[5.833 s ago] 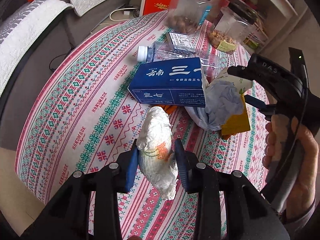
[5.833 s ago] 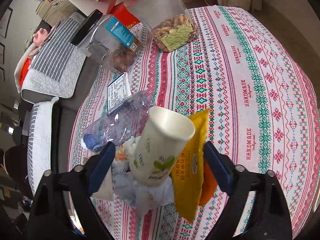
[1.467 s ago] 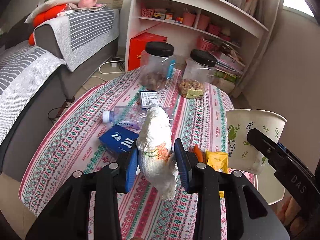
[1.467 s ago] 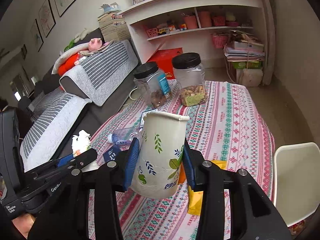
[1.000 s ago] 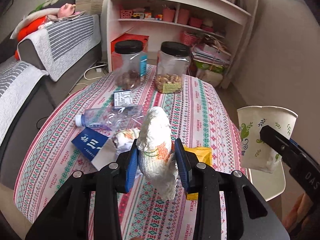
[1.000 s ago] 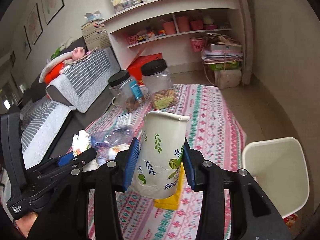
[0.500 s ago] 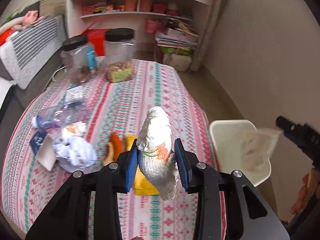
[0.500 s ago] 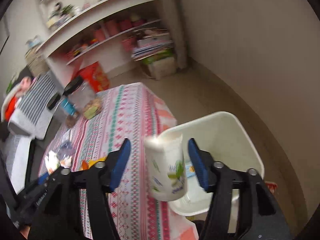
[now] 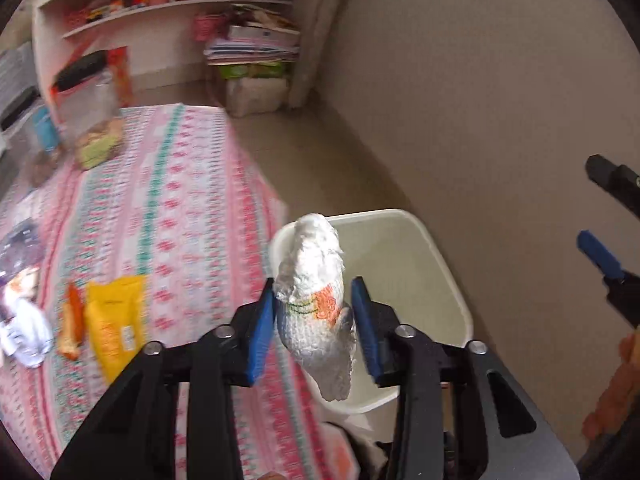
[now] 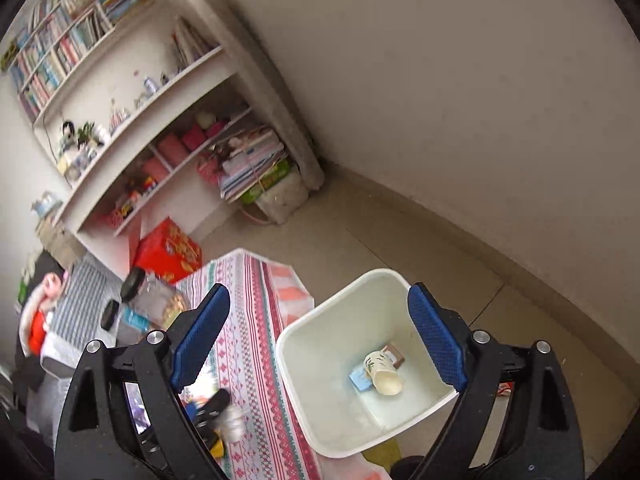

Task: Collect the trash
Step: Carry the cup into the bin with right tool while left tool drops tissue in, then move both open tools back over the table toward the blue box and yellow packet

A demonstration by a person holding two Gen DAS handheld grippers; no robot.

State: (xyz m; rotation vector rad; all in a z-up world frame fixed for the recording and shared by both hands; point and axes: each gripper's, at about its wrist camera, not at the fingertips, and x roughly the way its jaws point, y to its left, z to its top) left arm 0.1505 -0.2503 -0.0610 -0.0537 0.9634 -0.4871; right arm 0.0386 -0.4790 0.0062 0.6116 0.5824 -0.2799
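My left gripper (image 9: pixel 316 316) is shut on a crumpled white paper wad (image 9: pixel 314 300) with orange and green marks, held over the near rim of the white trash bin (image 9: pixel 440 264). My right gripper (image 10: pixel 318 340) is open and empty above the same bin (image 10: pixel 304 376). A paper cup (image 10: pixel 382 372) with leaf print lies on its side at the bin's bottom, beside a small blue box (image 10: pixel 360 380) and a brown item (image 10: pixel 394 354). The right gripper's blue fingertips (image 9: pixel 598 254) show at the right edge of the left wrist view.
The table with a patterned cloth (image 9: pixel 180 216) stands left of the bin and carries a yellow packet (image 9: pixel 114 320), an orange wrapper (image 9: pixel 72 326), crumpled white paper (image 9: pixel 24 332) and jars (image 9: pixel 90 116). A wall (image 9: pixel 480 100) rises behind the bin. Shelves (image 10: pixel 160 120) stand further back.
My right gripper has opened and the paper cup has dropped into the bin. My left gripper has swung right with the paper wad, from over the table to over the bin's rim.
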